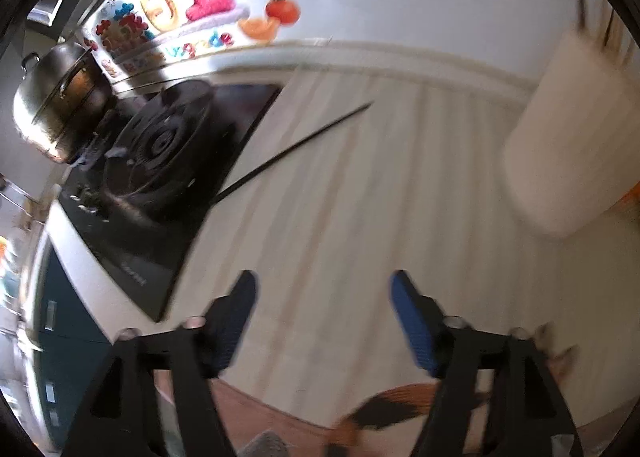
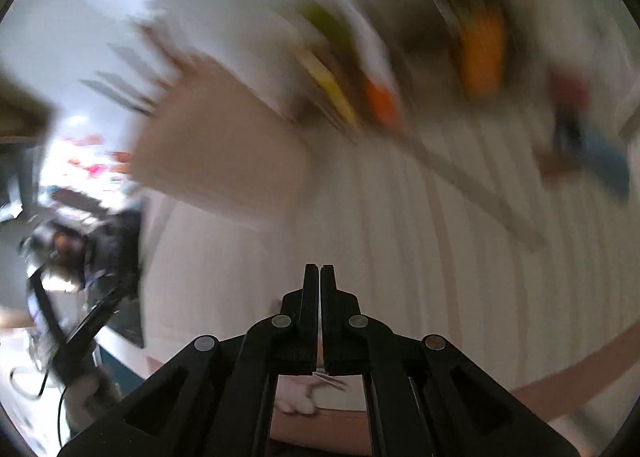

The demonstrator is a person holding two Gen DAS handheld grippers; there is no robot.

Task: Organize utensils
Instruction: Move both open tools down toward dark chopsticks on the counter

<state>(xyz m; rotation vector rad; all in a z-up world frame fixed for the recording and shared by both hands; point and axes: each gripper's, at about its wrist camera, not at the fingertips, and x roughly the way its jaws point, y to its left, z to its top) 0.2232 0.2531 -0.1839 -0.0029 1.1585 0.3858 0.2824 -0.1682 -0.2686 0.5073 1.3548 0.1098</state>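
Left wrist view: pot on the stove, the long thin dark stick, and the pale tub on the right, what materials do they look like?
Pot: polished metal, likely stainless steel; bright mirror-like reflections.
Stick: dark, matte, thin and straight, maybe a lacquered-wood or plastic chopstick; too blurred to settle.
Tub: off-white, matte, smooth walls, probably plastic or ceramic; motion blur hides the surface.

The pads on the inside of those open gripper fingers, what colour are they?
Blue, on black fingers; the left gripper's pads show best in the left wrist view.

Bare counter (image 1: 360, 197) lies open ahead; a chopstick (image 1: 296, 149) and stove (image 1: 160, 161) bound its left, a holder (image 1: 572, 137) its right.
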